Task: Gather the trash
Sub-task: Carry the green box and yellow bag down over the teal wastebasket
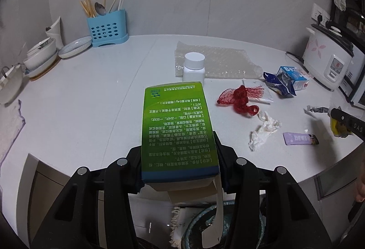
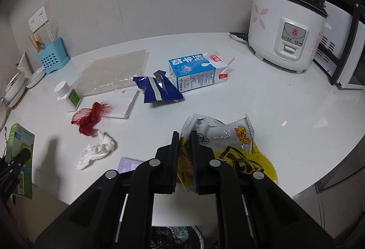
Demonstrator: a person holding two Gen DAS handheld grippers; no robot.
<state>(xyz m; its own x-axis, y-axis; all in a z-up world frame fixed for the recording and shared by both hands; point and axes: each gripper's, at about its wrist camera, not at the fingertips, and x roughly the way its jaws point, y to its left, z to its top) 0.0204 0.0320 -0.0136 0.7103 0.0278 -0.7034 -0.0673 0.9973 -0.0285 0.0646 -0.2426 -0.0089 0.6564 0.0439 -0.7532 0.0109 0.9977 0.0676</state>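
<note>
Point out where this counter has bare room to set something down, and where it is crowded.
Free: the wide stretch of counter between the blue utensil holder, the stacked bowls and the white bottle; also the patch in front of the rice cooker. Crowded: around the red net, tissue and milk carton.

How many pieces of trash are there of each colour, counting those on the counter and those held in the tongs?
Green: 1, box
Yellow: 1, snack bag
Red: 1, net
Blue: 2, foil wrapper, milk carton
White: 2, tissue, bottle
Purple: 1, packet
Clear: 1, bubble wrap
Total: 9
</note>
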